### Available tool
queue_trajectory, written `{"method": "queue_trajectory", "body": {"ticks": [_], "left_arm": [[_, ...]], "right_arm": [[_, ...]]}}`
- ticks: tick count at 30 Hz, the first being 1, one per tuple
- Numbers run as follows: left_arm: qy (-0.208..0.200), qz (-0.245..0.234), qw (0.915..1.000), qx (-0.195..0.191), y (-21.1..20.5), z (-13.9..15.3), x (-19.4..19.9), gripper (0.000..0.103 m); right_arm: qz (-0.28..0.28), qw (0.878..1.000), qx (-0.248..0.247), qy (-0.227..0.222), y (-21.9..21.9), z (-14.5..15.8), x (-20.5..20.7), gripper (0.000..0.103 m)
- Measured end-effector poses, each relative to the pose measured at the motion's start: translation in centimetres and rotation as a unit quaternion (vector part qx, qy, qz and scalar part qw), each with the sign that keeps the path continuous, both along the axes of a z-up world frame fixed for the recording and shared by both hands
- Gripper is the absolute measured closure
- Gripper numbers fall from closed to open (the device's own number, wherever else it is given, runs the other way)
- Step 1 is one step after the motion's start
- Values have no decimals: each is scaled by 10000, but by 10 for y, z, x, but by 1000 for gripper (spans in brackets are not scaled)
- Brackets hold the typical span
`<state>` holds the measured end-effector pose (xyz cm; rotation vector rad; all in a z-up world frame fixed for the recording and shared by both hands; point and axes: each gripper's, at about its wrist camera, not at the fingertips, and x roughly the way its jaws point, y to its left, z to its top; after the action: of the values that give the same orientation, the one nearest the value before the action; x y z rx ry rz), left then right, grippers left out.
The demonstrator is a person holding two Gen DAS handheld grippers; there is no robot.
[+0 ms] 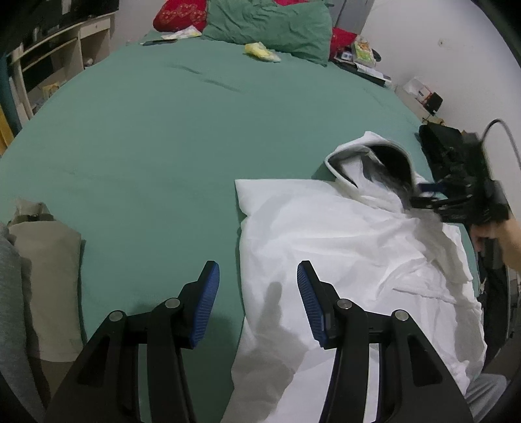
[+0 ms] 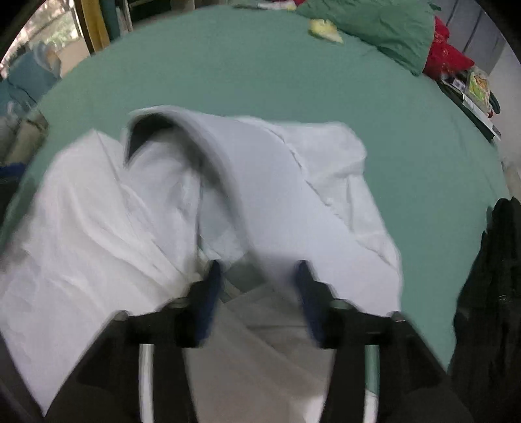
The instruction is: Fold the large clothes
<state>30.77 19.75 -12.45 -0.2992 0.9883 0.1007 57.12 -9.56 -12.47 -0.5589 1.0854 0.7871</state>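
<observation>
**Two tongs wide open over a half-folded hoodie**

Both hold nothing. The left tongs [image 1: 258, 304] straddle the near left edge of the white hooded cotton garment [image 1: 342, 247] on the green bed sheet [image 1: 146, 146], likely to grip it. Right tongs [image 2: 257, 293], blurred, hover beneath its hood [image 2: 202, 156].

We are seeing a green-sheeted bed [image 1: 156, 136], white hooded garment [image 1: 342, 247] lying on it, green pillow [image 1: 270, 26], yellow item [image 1: 260, 52], beige folded cloth [image 1: 49, 260] resting at its edges
</observation>
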Motion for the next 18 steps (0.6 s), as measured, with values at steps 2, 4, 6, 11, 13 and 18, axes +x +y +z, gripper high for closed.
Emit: {"method": "queue_trajectory", "body": {"ticks": [2,4,6,11,13,18], "left_arm": [[-31,102,9999,0,5,3,0,50],[-93,240,9997,-41,14,7,0,50],[-124,335,9993,-116,22,9,1,50],[-39,471,9988,-140,35,1,6,50],[62,458,9989,-99,36,-6,11,50],[160,387,9991,-32,36,-15,17,50]], "right_arm": [[101,9991,402,75,-7,28,4,17],[119,9965,793,234,-11,53,15,15],[97,9946,1020,180,-12,70,25,15],[-732,9893,1259,-98,-2,78,82,5],[-806,9889,1229,213,10,58,103,1],[-127,9958,566,713,44,4,108,1]]}}
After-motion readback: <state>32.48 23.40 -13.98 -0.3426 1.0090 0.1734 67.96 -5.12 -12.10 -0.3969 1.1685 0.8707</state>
